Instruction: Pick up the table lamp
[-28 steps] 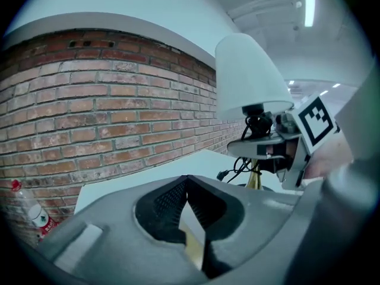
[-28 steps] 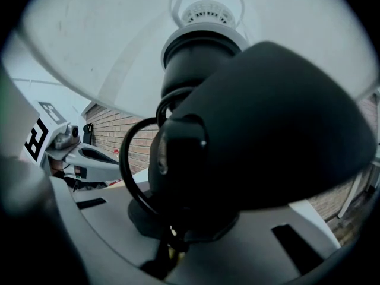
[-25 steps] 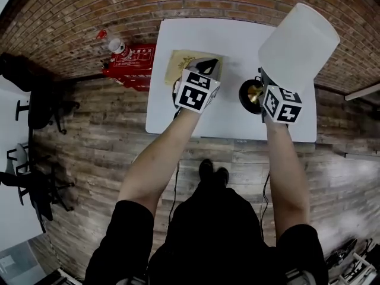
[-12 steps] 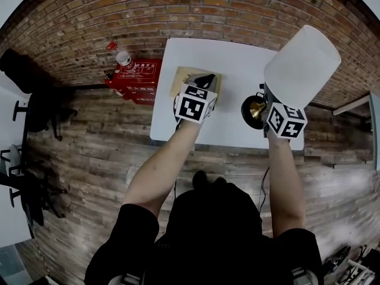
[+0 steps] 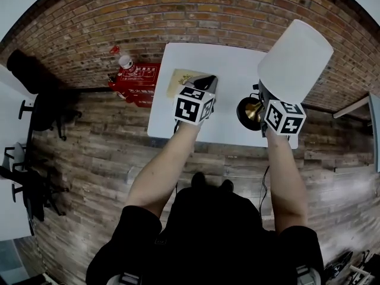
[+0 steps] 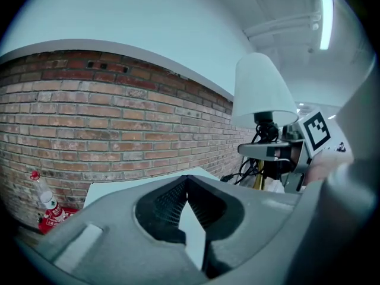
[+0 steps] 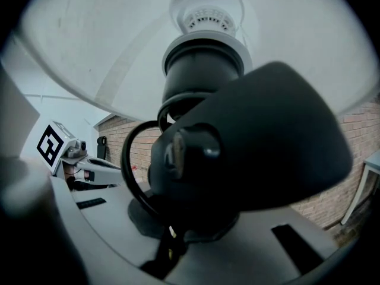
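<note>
- Now, against the head view of a second ago, both grippers show closer to the near edge of the white table point(image 5: 231, 64), and the table itself looks a little smaller.
- The table lamp point(image 5: 295, 52) has come along with the right gripper point(image 5: 263, 105); its round base point(image 5: 247, 113) now shows nearer to the near right edge of the table than before. Whether the base touches the tabletop, I cannot tell.
- The grip is the same as before: the right gripper's jaws are clamped on the lamp's neck, just under the shade.
- The left gripper point(image 5: 206, 83) has its jaws together at the tips, with nothing between them. It hangs over the near edge of a tan flat sheet point(image 5: 181, 77), where earlier it covered more of this sheet.
- The lamp has a plain white shade in the form of a cone with the top cut off, smooth and matt. Seen from below, the shade is thin and lets light through.
- Under the shade sits a black ribbed socket point(image 7: 205, 64), with a loop of black cable point(image 7: 132, 159) beside it. The stem is shiny brass and the base is a dark disc.
- Left of the table stands a red box point(image 5: 139, 79) with a clear plastic bottle point(image 5: 126, 61) on it.
- On the far side is a rough wall of red brick point(image 5: 196, 10); the floor point(image 5: 101, 147) is of worn wooden planks.
</note>
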